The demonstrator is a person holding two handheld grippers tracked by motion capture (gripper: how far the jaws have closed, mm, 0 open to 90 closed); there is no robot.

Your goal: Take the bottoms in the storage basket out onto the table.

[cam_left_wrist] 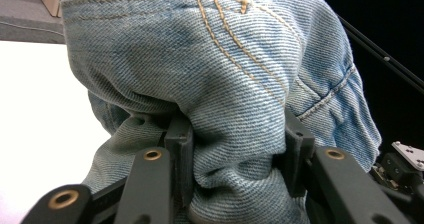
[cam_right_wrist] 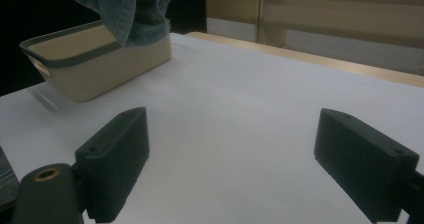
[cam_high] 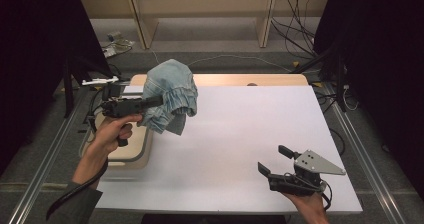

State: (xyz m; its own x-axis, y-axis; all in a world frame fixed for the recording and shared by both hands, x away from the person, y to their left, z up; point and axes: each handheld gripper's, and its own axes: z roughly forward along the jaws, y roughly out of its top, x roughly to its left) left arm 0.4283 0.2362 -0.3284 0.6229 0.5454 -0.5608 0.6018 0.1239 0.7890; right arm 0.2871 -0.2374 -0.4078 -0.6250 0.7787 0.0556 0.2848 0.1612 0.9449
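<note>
Nearest the person, at the near right of the white table [cam_high: 235,149], right gripper [cam_high: 274,160] held low over the bare surface, jaws wide apart and empty, well apart from the basket [cam_right_wrist: 95,66]. Further in, at the table's left edge, a beige basket with a grey rim, seemingly partly overhanging that edge. Directly above the basket and lifted clear of the table, a bunched pair of light-blue denim jeans [cam_high: 169,96], gripped by the left gripper [cam_high: 159,102] with jaws clamped on a thick fold of the cloth; tan stitching and what looks like a pocket seam visible close up above the jaws. Lowest folds hanging just over the basket's far rim, whether touching it impossible to tell. Beyond the table, wooden shelving and loose cables on the floor. Likely risks from here: a single pinch on a bulky wad could slip, dropping the jeans half in, half out of the basket; trailing folds could snag the rim and drag or tip the light basket off the edge; loose cloth unfurling mid-carry would shift the weight and loosen the hold.
</note>
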